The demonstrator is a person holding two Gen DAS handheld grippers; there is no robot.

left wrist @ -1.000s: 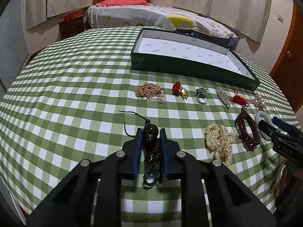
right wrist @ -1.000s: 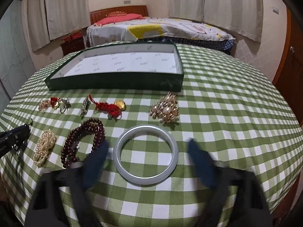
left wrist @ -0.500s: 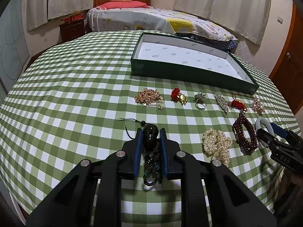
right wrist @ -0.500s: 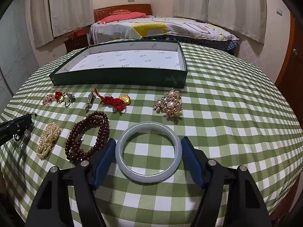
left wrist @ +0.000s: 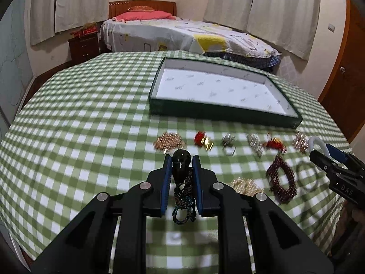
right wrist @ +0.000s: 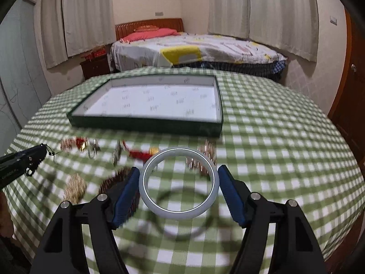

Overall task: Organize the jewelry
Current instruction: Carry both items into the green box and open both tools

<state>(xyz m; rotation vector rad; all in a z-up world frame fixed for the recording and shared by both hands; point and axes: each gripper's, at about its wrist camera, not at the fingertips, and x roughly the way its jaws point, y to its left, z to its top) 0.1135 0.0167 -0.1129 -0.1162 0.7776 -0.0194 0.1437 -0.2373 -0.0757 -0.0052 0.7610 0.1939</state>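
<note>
Left tool: clenched on a dark bead pendant; its braided cord hangs loose between the fingers, clear of the surface, a hold that looks meant for carrying.
Right tool: spread wide and grasping a pale bangle across its outer rim; the ring casts a separate shadow on the cloth below, so it is judged lifted off.
Landmark: green tray, white-lined, open, nothing inside it.
Left tool relative to tray: short of the near wall, toward its left end.
Right tool relative to tray: short of the near wall, toward its right end.
Loose items: gold chain cluster, red-and-gold charm, ring, all in a row just before the tray's near wall; pearl strand and dark red bead bracelet lie nearer the tools.
Surface: green check cloth; heavy blur on all items.
Judgement: one piece per tool suggests both are bound for the tray; nothing is sorted yet.
Risk: the dangling cord could snag on the tray wall.
</note>
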